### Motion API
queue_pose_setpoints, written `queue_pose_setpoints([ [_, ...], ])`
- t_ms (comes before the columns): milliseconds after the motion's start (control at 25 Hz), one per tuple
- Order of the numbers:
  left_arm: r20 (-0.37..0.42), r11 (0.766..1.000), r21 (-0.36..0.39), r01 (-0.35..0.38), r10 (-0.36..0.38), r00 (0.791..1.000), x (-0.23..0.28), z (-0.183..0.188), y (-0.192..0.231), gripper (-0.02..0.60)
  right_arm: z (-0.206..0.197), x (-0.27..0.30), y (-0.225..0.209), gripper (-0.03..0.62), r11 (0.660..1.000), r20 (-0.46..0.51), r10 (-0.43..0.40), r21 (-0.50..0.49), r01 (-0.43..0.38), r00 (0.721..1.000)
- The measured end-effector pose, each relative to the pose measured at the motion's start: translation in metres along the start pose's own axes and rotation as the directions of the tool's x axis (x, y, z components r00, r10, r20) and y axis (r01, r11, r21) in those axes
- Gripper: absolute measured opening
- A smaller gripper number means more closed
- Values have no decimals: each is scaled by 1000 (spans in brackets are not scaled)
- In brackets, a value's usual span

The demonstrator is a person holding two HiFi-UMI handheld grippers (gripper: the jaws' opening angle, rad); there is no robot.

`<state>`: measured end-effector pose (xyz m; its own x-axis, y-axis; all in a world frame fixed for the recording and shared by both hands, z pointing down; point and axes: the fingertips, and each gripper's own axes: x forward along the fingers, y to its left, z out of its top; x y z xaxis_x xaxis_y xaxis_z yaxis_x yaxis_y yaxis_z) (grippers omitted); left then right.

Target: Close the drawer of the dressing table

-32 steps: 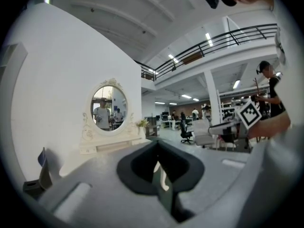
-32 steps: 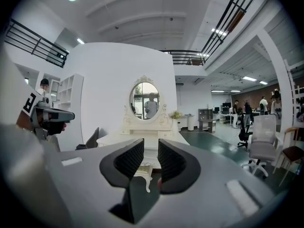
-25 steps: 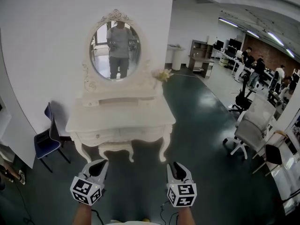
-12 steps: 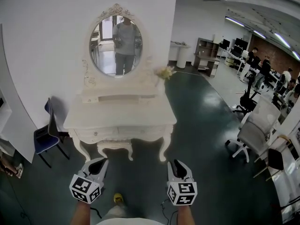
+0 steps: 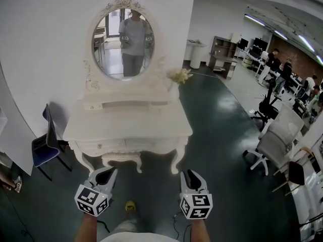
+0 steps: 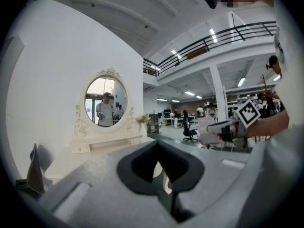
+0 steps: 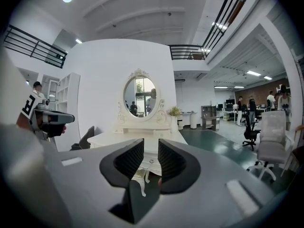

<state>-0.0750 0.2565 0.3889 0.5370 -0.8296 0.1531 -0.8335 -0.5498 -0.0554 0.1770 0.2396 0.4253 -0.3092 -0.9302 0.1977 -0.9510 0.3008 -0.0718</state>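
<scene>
The white dressing table (image 5: 126, 127) stands against the white wall, with an oval mirror (image 5: 122, 37) above it. Two drawer fronts (image 5: 123, 145) run under its top, and a shallow shelf drawer (image 5: 128, 105) sits below the mirror. From this distance I cannot tell which drawer stands out. My left gripper (image 5: 107, 171) and right gripper (image 5: 189, 174) hang side by side in front of the table, well short of it. The left gripper (image 6: 159, 151) has its tips together and holds nothing. The right gripper (image 7: 151, 148) shows a narrow gap with nothing in it; the table (image 7: 142, 137) lies straight ahead.
A blue chair (image 5: 45, 145) stands left of the table. A flower bunch (image 5: 180, 75) sits at its back right corner. A white office chair (image 5: 275, 145) and desks with people are off to the right. Dark green floor (image 5: 217, 135) lies between.
The view has come closer to the dressing table, which looks larger and lower in frame. Both grippers keep their places in the view. A yellow shoe now shows below.
</scene>
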Motion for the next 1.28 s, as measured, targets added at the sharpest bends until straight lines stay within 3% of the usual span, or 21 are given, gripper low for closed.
queue_pose_setpoints([
  [840, -24, 995, -32, 90, -91, 996, 143, 13, 186, -3, 50, 214, 15, 78, 997, -36, -75, 22, 76, 997],
  [1280, -13, 987, -35, 158, -158, 987, 198, 14, 235, -3, 61, 277, 10, 78, 991, -33, -130, 29, 131, 991],
])
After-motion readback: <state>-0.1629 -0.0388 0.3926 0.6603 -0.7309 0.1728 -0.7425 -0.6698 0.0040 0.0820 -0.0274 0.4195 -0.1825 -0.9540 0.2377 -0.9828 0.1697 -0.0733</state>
